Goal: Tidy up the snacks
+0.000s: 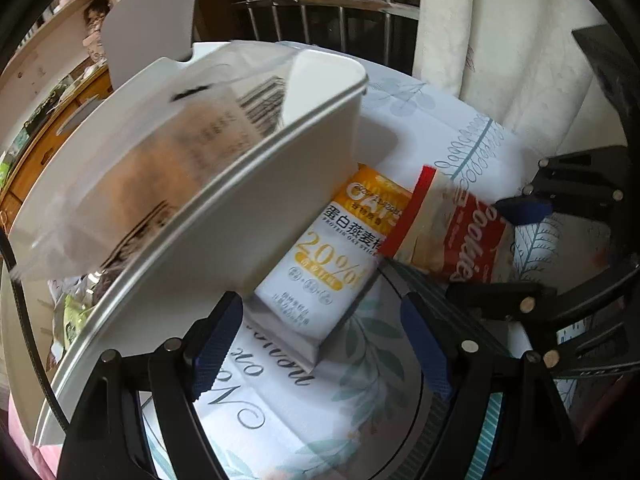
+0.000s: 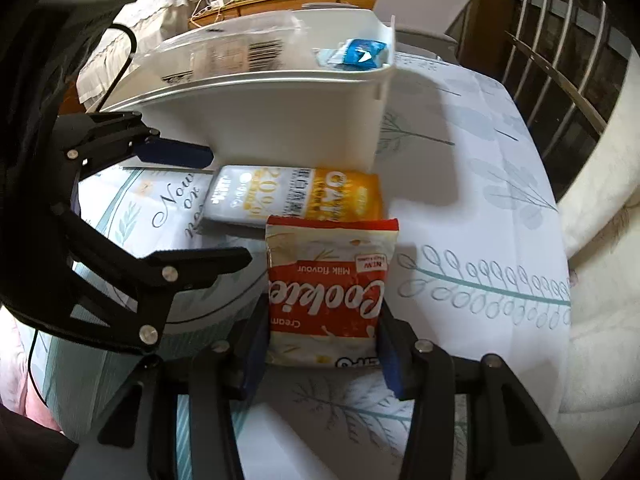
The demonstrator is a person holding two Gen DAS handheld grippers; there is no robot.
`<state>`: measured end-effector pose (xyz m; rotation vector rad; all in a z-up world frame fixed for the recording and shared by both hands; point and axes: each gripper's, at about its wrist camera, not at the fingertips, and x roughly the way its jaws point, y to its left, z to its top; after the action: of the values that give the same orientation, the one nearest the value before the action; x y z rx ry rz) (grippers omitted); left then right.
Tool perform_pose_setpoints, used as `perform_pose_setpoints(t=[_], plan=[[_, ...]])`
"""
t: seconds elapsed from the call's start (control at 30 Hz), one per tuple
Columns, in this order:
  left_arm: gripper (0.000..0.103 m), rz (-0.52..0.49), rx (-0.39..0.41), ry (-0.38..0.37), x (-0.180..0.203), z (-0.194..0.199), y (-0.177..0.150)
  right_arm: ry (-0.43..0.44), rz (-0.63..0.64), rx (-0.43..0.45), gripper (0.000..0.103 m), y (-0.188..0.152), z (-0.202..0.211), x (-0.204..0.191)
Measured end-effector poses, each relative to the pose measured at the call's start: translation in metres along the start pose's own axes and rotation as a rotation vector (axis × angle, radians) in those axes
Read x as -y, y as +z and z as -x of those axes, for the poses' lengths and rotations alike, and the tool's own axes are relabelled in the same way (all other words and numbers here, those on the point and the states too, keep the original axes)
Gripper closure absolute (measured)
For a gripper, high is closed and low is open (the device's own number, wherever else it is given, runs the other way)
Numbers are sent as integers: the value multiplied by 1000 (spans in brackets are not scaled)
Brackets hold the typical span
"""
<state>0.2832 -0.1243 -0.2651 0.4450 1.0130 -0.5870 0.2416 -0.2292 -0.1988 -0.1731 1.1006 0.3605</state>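
Beside white bin [image 2: 280, 120], right gripper [image 2: 320, 354] clamped on cookie packet [image 2: 328, 284] (red, cream); left gripper [image 1: 320, 340] spread wide over oat bar box [image 1: 320, 264], touching nothing.

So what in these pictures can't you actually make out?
- Clear bag in the white bin: print blurred, both views.
- Oat pack: near end behind the cookie pack, right view.
- Blue packet: too small to read.
- Bin floor: hidden by its wall.

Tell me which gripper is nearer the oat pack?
Left. The left gripper hovers open right over the oat pack; the right gripper sits just beside it, gripping the cookie bag.
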Motion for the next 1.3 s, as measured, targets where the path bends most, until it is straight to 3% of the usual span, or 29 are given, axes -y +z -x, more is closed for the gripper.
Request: perform_pose_setpoints(t=[0.53,0.6,0.67,0.8,0.97,1.13,1.3], plan=[[23,-3,-50,-6,8,-13,9,-40,-114,-8,55,-11,10,20],[28,-3,-50,-11,9,-15,14,-48,-127,-12,55,-14,11,23],[42,5,-52,-32,10,-15,15,-55,-139,-11,55,-11,9,28],[56,5,-48,-45,12,-14,17,-69,-176,-6,55,-11,11,35],[81,22,-32,-45,17,-16,21,-87,-209,-2,55,-16,15,40],[91,28,-28,-39,21,-14,22,-99,-234,4,55,-21,20,42],[95,55,-2,-31,25,-8,21,-112,-255,9,55,-25,23,43]])
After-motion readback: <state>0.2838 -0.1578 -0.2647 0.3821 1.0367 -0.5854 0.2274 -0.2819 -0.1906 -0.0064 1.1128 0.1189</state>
